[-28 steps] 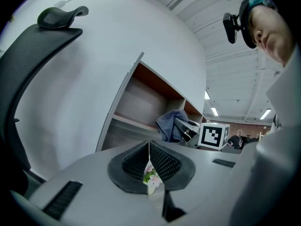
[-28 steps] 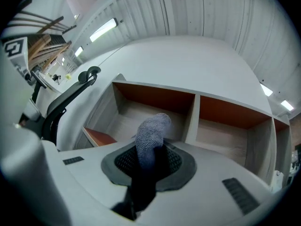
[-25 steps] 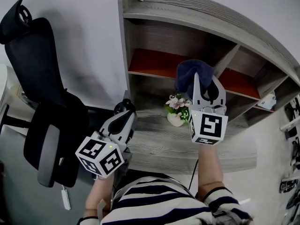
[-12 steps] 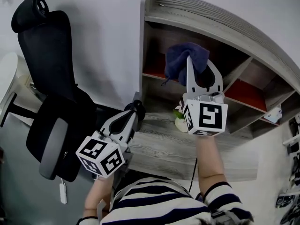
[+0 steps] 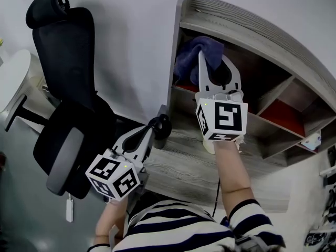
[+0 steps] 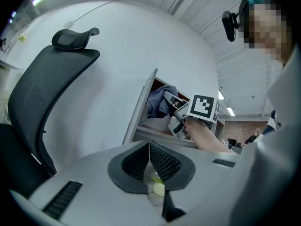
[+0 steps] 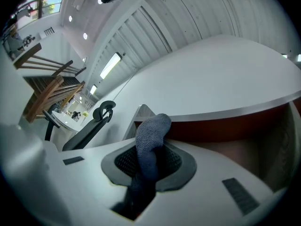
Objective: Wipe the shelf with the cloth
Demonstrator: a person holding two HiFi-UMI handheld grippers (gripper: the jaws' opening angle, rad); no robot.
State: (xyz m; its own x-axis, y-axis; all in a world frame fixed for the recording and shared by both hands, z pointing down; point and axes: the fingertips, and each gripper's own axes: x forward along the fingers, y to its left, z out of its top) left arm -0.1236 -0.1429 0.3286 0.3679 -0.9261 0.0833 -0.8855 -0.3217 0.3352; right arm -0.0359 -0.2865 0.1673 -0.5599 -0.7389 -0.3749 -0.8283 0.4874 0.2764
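Nearest, the left gripper (image 5: 159, 127) hangs over the grey wood-grain desk top (image 5: 181, 168), its jaws pressed together on nothing. Farther off, the right gripper (image 5: 215, 70) clamps the crumpled dark blue cloth (image 5: 190, 54) inside the far left compartment of the grey wooden shelf (image 5: 236, 28).

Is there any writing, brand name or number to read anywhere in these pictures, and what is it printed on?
No words, brands or numbers can be read anywhere.
The marker cube on the left gripper and the marker cube on the right gripper carry only black-and-white square patterns, not letters.
The shelf, cloth and office chair show no print.
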